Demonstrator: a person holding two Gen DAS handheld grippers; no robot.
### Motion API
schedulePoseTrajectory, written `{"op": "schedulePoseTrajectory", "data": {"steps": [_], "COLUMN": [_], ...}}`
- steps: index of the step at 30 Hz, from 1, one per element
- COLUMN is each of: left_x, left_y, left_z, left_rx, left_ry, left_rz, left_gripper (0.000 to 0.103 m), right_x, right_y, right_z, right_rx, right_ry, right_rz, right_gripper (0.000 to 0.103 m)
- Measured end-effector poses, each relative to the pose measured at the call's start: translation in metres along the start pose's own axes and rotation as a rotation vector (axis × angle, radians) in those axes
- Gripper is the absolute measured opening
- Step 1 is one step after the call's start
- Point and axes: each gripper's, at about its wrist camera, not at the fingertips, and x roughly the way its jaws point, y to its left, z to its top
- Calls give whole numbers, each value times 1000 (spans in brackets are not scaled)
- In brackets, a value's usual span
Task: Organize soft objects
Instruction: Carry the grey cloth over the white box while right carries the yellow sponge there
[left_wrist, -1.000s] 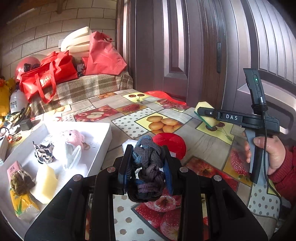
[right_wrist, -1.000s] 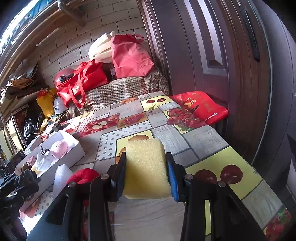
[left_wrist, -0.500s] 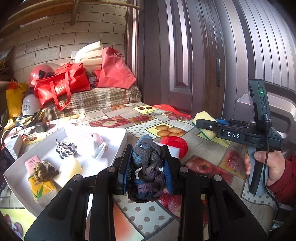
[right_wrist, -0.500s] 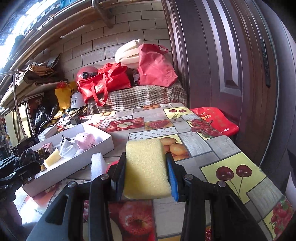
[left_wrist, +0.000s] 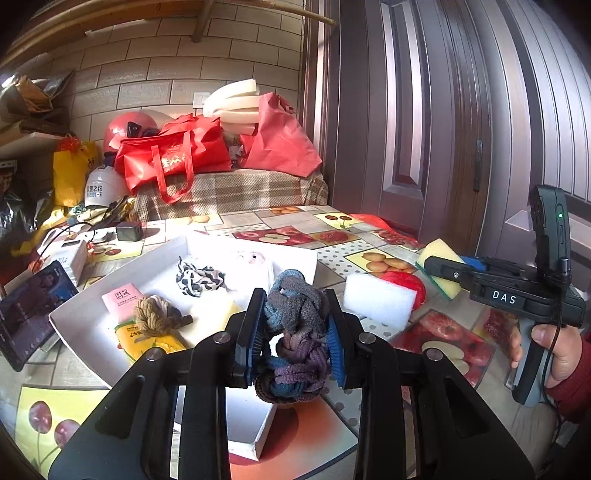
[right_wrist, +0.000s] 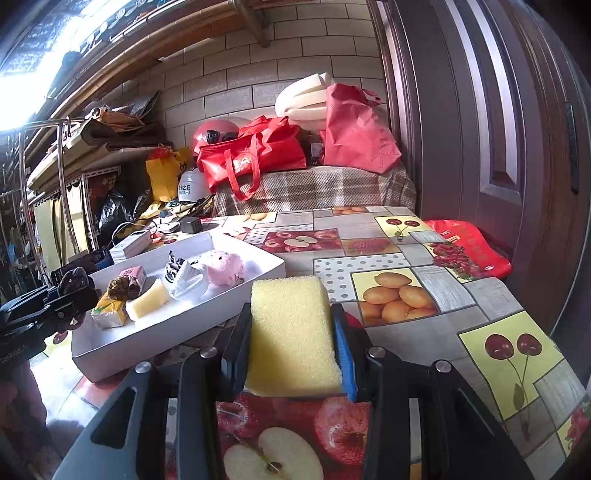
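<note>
Left tongs (left_wrist: 295, 332) grip knot (left_wrist: 293, 332); right tongs (right_wrist: 291, 339) clamp sponge (right_wrist: 291, 332). Tray (left_wrist: 92, 321) ahead-left: lower into bare spot, then release.

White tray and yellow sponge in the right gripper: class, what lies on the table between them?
In the left wrist view, a white foam block and a red round item.

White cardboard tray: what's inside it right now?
In the white cardboard tray: pink plush toy, zebra-print scrunchie, brown knotted rope, pale yellow sponge block, pink packet. The near corner is hidden behind the left gripper.
</note>
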Motion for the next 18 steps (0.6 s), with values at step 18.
{"op": "schedulePoseTrajectory", "data": {"steps": [18], "left_x": [-4], "left_y": [43], "left_z": [-2], "left_rx": [-60], "left_ry": [-5], "left_rz": [114], "left_gripper": [29], "right_x": [12], "right_y": [37], "right_z": [-1], "right_rx": [-57], "right_ry": [32], "right_rz": [75], "right_gripper": [40]}}
